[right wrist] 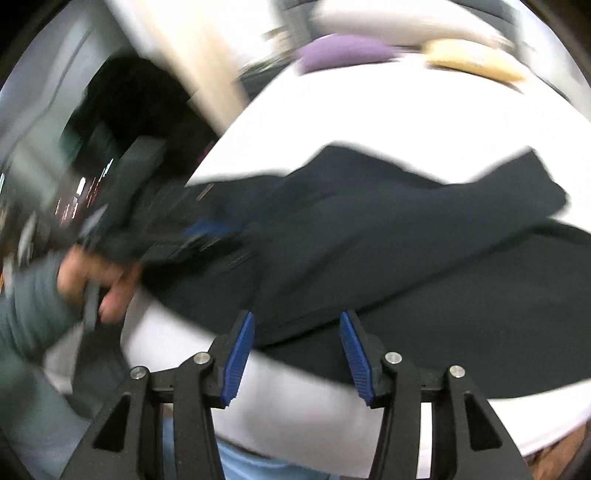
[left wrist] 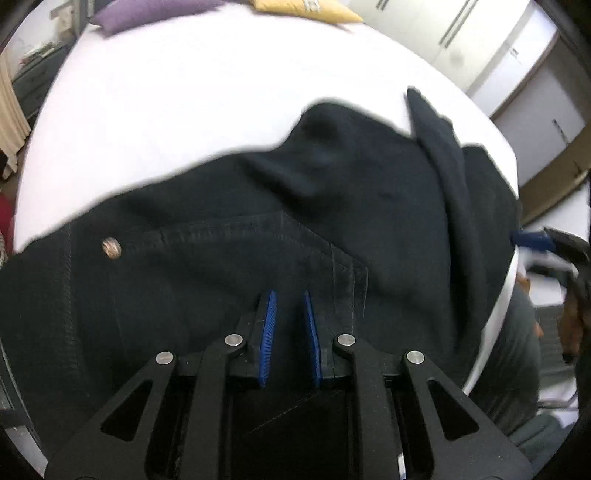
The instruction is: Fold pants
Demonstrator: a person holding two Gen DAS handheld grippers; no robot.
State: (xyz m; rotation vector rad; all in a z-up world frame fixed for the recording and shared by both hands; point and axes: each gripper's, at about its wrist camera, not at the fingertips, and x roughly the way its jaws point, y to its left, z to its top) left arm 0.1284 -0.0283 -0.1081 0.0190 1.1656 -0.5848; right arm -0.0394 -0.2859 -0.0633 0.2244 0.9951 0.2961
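Dark navy pants (left wrist: pixel 332 221) lie rumpled on a white bed (left wrist: pixel 184 110), with a metal button (left wrist: pixel 112 248) on the waistband and a stitched pocket near it. My left gripper (left wrist: pixel 290 299) is shut on a fold of the pants' cloth just under the pocket seam. In the right wrist view the pants (right wrist: pixel 406 240) spread across the bed (right wrist: pixel 295 417). My right gripper (right wrist: pixel 297 321) stands open over their near edge, with nothing pinched between its blue pads. This view is blurred by motion. A person's hand (right wrist: pixel 92 280) at the left holds the other gripper against the cloth.
A purple pillow (left wrist: pixel 147 13) and a yellow pillow (left wrist: pixel 306 9) lie at the bed's far end. White wardrobe doors (left wrist: pixel 517 74) stand beyond the bed on the right. A grey sleeve (right wrist: pixel 26 314) fills the lower left of the right wrist view.
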